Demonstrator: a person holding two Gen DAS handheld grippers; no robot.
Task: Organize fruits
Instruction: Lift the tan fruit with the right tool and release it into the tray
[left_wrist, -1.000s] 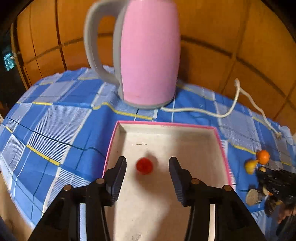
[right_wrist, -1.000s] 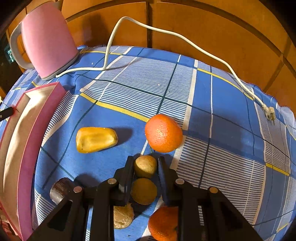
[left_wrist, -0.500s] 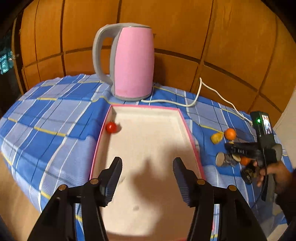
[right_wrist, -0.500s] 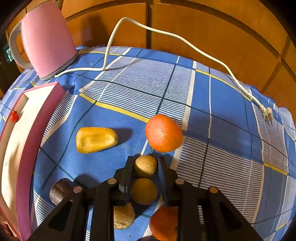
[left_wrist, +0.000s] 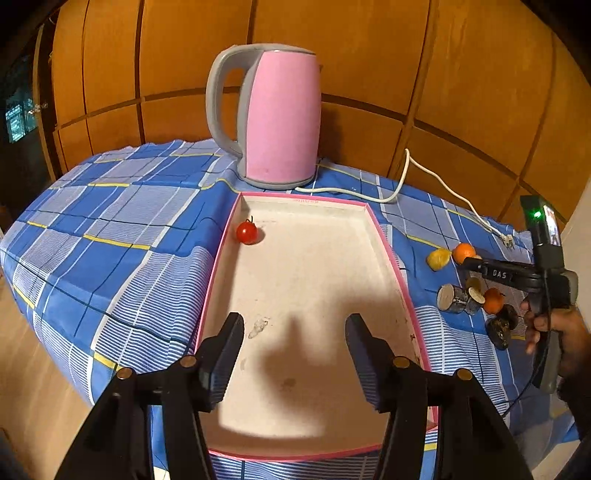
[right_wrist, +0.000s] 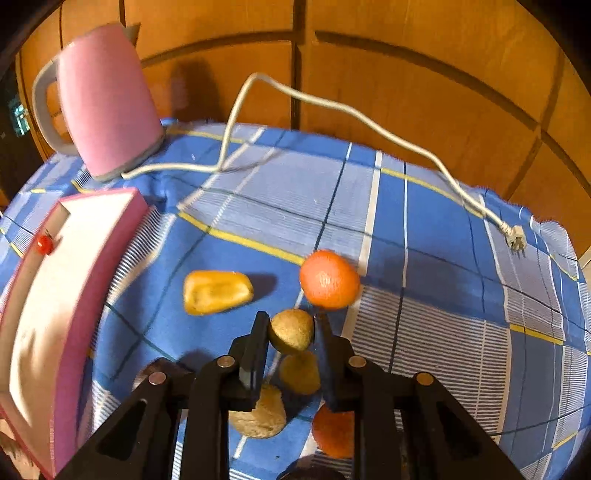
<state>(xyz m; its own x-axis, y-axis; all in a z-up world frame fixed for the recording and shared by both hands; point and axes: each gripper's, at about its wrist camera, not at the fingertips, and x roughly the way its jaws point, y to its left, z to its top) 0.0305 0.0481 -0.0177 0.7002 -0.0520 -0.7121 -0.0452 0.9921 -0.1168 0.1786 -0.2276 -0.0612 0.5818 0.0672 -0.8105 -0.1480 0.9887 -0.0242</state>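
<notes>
Over tray (left_wrist: 388, 251) | left claw (left_wrist: 294, 345) agape, empty | right claw (right_wrist: 291, 334) angled down, pinching brown fruit (right_wrist: 291, 329)

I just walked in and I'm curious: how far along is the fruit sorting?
Barely begun. Done: one small red fruit lies in the pink-rimmed tray. In hand: the right gripper has its jaws shut on a small brownish fruit. Left: the yellow fruit, two oranges and other pieces on the cloth. The left gripper is open and empty.

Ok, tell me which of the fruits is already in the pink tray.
Only the small red tomato, lying by the left wall of the pink tray. The oranges, the yellow fruit and the brown ones sit on the cloth outside it.
</notes>
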